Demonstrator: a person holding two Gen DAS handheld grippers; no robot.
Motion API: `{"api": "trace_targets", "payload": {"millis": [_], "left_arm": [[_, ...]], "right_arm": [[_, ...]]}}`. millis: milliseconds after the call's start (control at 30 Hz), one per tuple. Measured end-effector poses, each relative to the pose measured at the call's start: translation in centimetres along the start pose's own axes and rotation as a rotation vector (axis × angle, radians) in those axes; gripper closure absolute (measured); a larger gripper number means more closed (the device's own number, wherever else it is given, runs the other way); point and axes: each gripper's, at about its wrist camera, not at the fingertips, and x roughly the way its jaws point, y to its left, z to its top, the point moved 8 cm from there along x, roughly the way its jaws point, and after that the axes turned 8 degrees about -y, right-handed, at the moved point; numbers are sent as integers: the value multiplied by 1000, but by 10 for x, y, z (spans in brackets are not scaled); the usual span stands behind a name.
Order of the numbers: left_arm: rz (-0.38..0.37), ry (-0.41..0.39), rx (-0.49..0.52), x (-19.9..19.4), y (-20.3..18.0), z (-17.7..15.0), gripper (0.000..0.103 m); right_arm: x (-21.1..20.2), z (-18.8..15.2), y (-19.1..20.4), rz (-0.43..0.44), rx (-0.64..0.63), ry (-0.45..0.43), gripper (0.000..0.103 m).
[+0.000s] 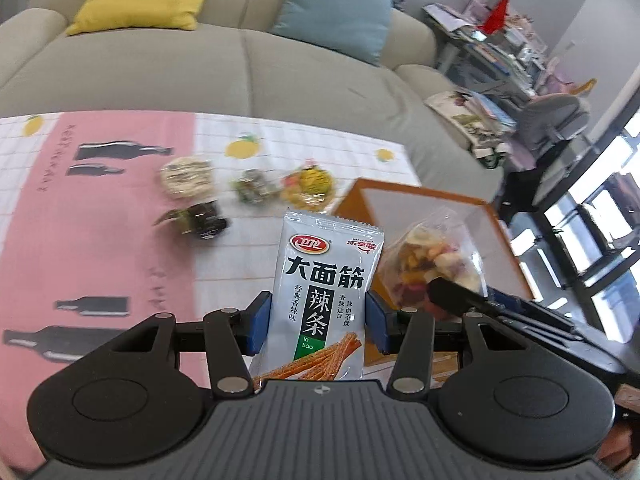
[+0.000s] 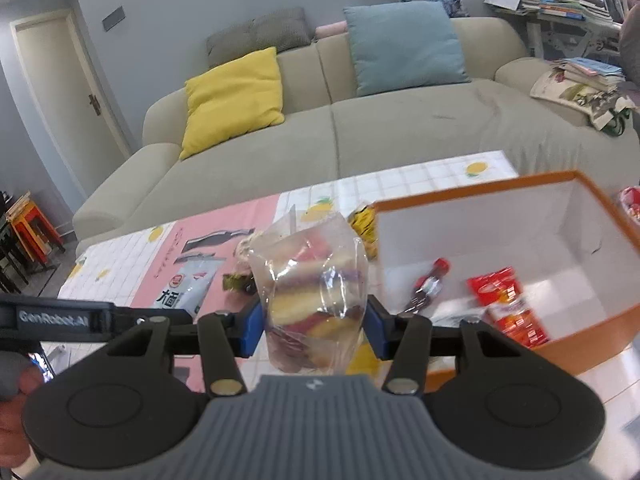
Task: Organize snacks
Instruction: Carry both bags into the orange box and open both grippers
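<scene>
My left gripper [image 1: 318, 320] is shut on a grey spicy-strip snack packet [image 1: 324, 276], held upright above the table; the same packet [image 2: 188, 286] shows at the left of the right wrist view. My right gripper [image 2: 316, 322] is shut on a clear bag of colourful dried fruit [image 2: 312, 280], also lifted; from the left wrist view that bag [image 1: 432, 260] hangs in front of the orange-rimmed white box [image 1: 420, 204]. The box [image 2: 500, 216] stands to the right and holds a small dark bottle [image 2: 430, 280] and red snack packets [image 2: 504, 304].
Several small snacks lie on the checked pink-and-white tablecloth [image 1: 100, 220]: a round pale packet [image 1: 185, 176], a dark green one [image 1: 196, 218], a green one [image 1: 252, 188], a yellow one [image 1: 308, 184]. A beige sofa [image 2: 360, 136] runs behind the table. A hand [image 2: 16, 400] shows at lower left.
</scene>
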Motion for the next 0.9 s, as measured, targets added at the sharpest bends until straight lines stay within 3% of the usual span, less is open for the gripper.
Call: {"api": "trace_targets", "payload": {"millis": [233,467,667,900], "left_arm": [[-90,45,24,34,-52,27,47],[-133,122,38,89,-92,36,47],[-117,191,78,131,-114,29,47],[-45,284,154,174,-130,19,47]], "right_arm": [[-10,31,-57,-41,71,17,53],[-1,42,-118,-153,109,63,53],[17,39,-146,-179,122,128,53],[41,35,-175,-220,131,179,53]]}}
